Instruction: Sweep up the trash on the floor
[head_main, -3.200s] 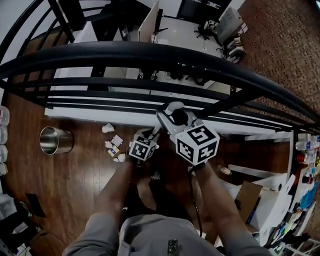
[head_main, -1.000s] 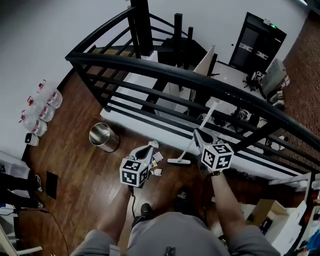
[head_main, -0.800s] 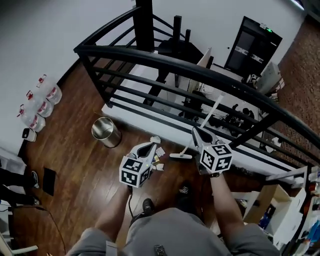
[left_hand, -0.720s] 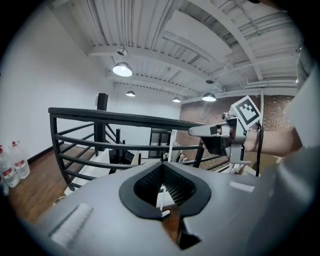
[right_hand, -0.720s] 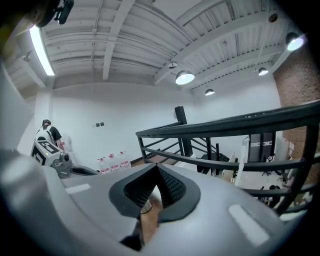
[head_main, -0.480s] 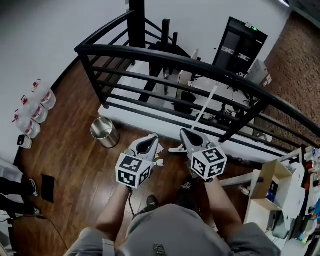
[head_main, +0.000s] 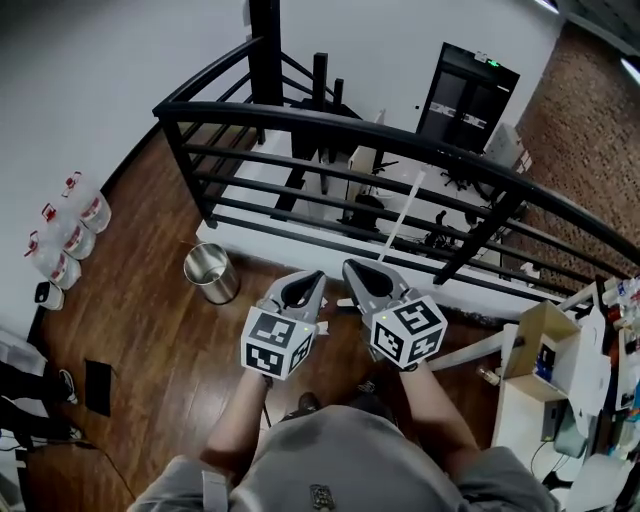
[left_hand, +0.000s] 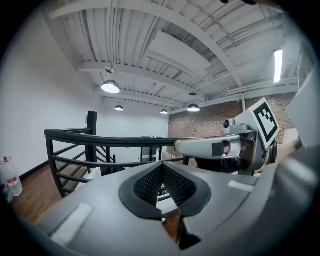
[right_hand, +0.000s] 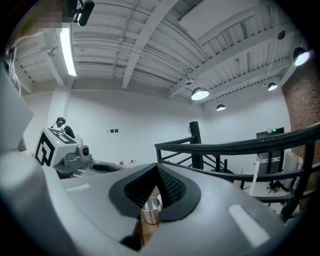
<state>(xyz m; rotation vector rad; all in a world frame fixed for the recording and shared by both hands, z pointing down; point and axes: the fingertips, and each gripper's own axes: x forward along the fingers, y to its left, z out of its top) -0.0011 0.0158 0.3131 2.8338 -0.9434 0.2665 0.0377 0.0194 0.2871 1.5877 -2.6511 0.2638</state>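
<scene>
Both grippers are raised in front of me, side by side and pointing toward the black railing (head_main: 400, 140). My left gripper (head_main: 312, 276) is shut with nothing in it; its pads meet in the left gripper view (left_hand: 162, 165). My right gripper (head_main: 349, 266) is also shut and empty, as the right gripper view (right_hand: 156, 168) confirms. A white broom (head_main: 402, 212) leans against the railing, its head mostly hidden behind the grippers. A scrap of paper trash (head_main: 321, 326) shows on the wooden floor beside the left cube. A steel bin (head_main: 211, 272) stands on the floor at the left.
Water jugs (head_main: 62, 242) line the white wall at the left. A dark flat item (head_main: 99, 378) lies on the floor near it. Shelves and a cardboard box (head_main: 548, 352) crowd the right side. Beyond the railing is a drop to a lower floor.
Both grippers have risen and drawn closer together, away from the trash on the floor. The broom stays leaning on the railing. My view has shifted back and to the right.
</scene>
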